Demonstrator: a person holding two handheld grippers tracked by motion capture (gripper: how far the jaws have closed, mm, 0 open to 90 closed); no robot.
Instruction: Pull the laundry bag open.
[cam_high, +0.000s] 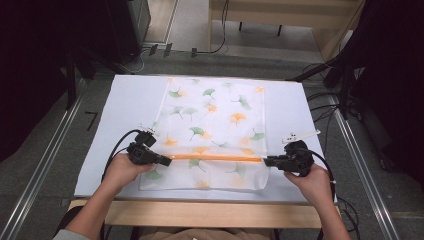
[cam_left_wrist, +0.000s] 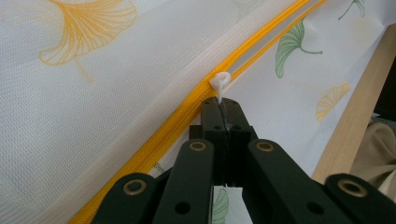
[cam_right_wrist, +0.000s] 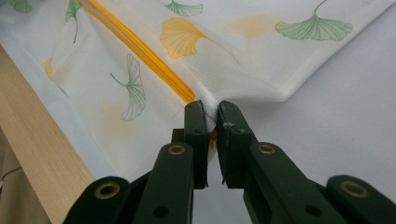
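Flat on the white table (cam_high: 125, 100) lies a leaf-printed mesh bag (cam_high: 215, 115); the left gripper (cam_left_wrist: 222, 109) pinches its white zipper pull (cam_left_wrist: 219, 83) on the orange zipper (cam_high: 215, 158), while the right gripper (cam_right_wrist: 211, 116) clamps the bag's edge at the zipper's far end.

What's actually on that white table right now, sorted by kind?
Mesh bags with ginkgo-leaf print: 1
Orange zippers across that bag: 1
White zipper pulls: 1
Hand-held grippers: 2, the left gripper pinching the pull, the right gripper pinching the bag's edge at the zipper's other end
Total: 5
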